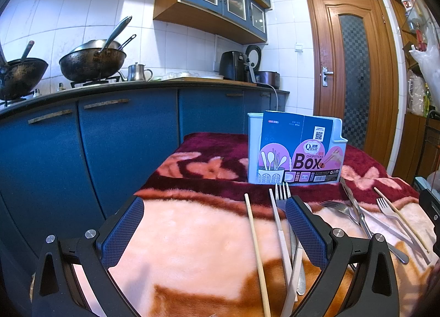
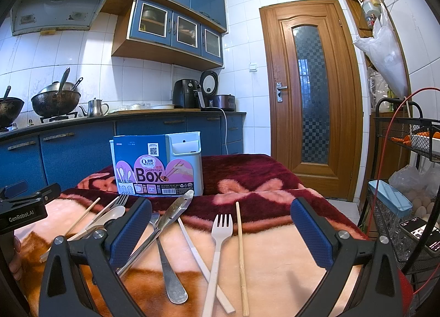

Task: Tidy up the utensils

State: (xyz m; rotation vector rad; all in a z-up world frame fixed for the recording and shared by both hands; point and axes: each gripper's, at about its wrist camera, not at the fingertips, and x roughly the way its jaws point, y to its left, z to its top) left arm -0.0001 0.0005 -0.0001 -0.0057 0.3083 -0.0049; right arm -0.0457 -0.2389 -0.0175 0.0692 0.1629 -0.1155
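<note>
A pale blue chopsticks box (image 1: 295, 149) with a printed sleeve stands upright on a pink and maroon blanket (image 1: 192, 248); it also shows in the right wrist view (image 2: 158, 164). Utensils lie loose in front of it. In the left wrist view: a wooden chopstick (image 1: 255, 248), a white chopstick (image 1: 280, 237), a metal fork (image 1: 282, 193). In the right wrist view: a white fork (image 2: 218, 248), a wooden chopstick (image 2: 241, 256), a metal knife (image 2: 172, 213), a white spoon (image 2: 110, 216). My left gripper (image 1: 214, 231) is open and empty. My right gripper (image 2: 221, 231) is open and empty above the white fork.
A blue kitchen counter (image 1: 123, 130) with woks (image 1: 92, 62) runs behind on the left. A wooden door (image 2: 309, 91) stands behind. A black wire cart (image 2: 404, 179) with a pale blue container stands right of the table. The left gripper's body (image 2: 23, 207) shows at the right view's left edge.
</note>
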